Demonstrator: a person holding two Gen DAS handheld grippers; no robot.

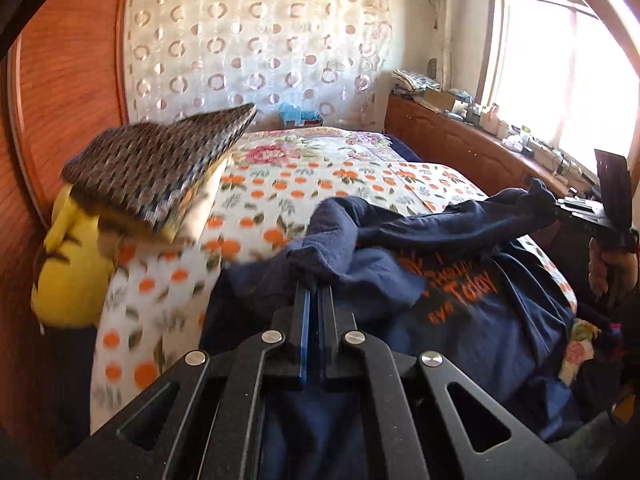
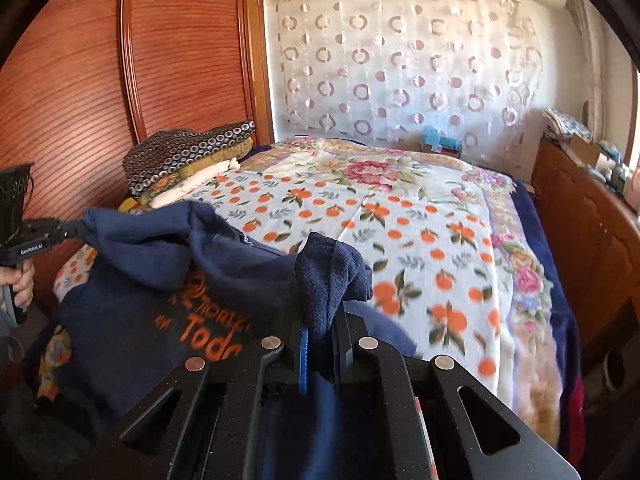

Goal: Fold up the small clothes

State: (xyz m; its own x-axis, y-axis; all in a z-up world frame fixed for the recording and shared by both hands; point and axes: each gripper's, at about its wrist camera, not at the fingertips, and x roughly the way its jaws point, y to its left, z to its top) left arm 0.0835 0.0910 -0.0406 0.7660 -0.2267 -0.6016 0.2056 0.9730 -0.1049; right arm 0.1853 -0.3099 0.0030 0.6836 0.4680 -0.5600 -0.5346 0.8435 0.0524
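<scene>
Soft, matt navy knitted-cotton sweatshirt [image 2: 132, 320] with flat orange print bunches over the smooth orange-patterned cloth bedspread [image 2: 400, 232]. Matt black plastic left gripper [image 1: 316, 284] and right gripper [image 2: 324, 320] show brushed metal pins. Behind the bedspread hangs a sheer, slightly shiny circle-patterned curtain [image 2: 400, 68]; beside it, glossy ribbed reddish wood panelling [image 2: 80, 80].

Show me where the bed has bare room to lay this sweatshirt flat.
Free: the orange-print sheet, between the stacked bedding by the wardrobe and the sideboard, up to the flowered blanket. Crowded: the near end, where the navy sweatshirt hangs bunched between the left gripper and right gripper.
</scene>
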